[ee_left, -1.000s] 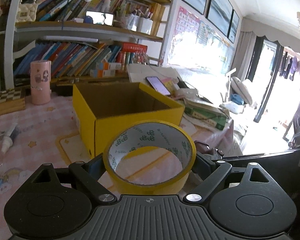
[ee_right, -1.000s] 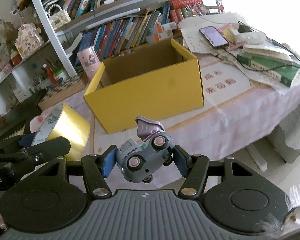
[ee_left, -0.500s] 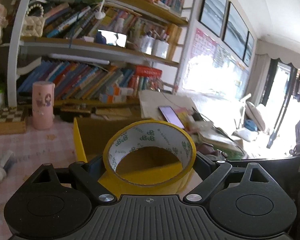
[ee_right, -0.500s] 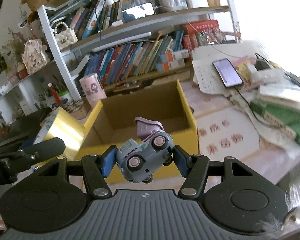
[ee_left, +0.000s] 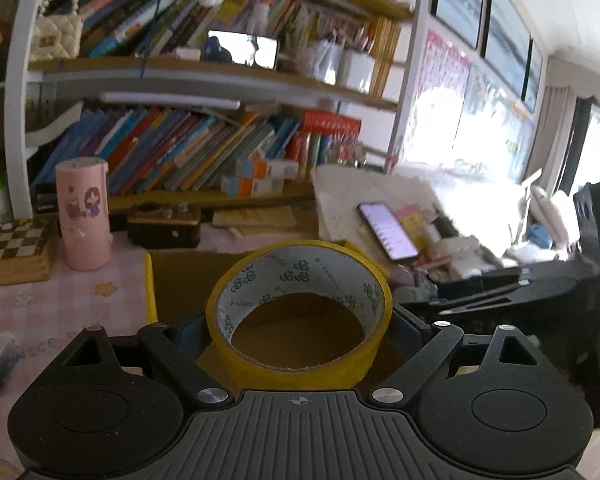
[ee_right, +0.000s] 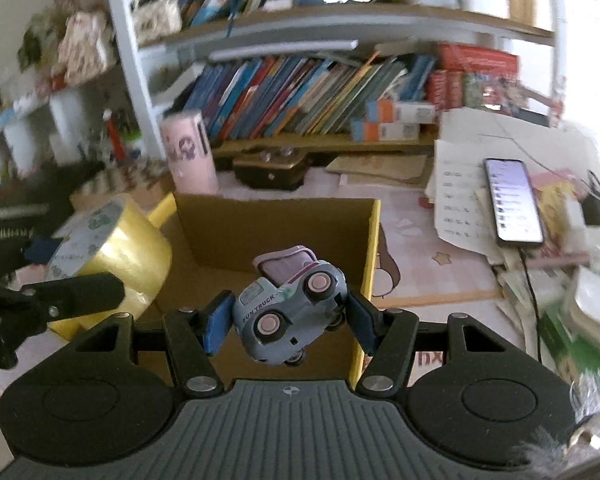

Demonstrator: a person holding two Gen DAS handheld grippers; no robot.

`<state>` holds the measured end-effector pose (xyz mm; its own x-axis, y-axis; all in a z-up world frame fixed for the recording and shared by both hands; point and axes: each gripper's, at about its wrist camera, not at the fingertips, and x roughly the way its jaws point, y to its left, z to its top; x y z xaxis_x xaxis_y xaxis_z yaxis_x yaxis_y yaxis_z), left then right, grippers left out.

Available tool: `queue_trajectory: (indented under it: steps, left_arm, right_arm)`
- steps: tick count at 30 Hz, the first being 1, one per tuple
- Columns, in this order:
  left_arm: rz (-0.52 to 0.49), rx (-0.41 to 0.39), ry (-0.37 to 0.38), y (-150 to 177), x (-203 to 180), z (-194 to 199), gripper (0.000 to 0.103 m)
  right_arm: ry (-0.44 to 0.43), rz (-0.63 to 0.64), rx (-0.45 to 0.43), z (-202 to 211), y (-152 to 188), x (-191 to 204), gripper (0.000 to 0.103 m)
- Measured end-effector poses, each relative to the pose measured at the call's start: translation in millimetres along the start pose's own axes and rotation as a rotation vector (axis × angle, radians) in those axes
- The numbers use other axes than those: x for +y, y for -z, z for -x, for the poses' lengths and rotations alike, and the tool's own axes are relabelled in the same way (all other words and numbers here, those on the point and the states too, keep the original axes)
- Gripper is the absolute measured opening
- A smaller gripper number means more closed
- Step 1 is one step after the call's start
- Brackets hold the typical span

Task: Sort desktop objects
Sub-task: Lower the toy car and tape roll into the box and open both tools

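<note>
Right wrist: yellow box (ee_right: 374, 240) interior bare; right gripper (ee_right: 286, 312) pinching toy truck (ee_right: 292, 308), left gripper (ee_left: 300, 320) clamping tape roll (ee_left: 300, 364).

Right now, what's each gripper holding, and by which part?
Left gripper: tape roll, pinched across its outer rim. Right gripper: toy truck, tilted, clamped at its front and rear ends.

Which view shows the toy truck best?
The right wrist view: the toy truck sits tilted between the right gripper fingers, its wheels and lettering clear, above the yellow box. The left wrist view shows only a blurred sliver of it behind the tape roll.
</note>
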<state>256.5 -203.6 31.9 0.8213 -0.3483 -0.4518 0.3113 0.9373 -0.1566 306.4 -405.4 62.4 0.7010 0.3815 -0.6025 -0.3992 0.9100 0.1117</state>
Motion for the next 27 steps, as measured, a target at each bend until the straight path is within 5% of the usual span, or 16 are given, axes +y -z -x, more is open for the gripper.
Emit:
queue_trajectory:
  steps: [16,27]
  left_arm:
    - [-0.042,0.158,-0.107,14.0,1.2,-52.4,0.092]
    - [-0.049,0.159,-0.145,14.2,-2.5,-51.5,0.096]
  right_arm:
    - [-0.097,0.355,0.258,-88.1,-25.5,11.1,0.058]
    - [-0.118,0.321,0.258,-93.3,-33.3,5.8,0.061]
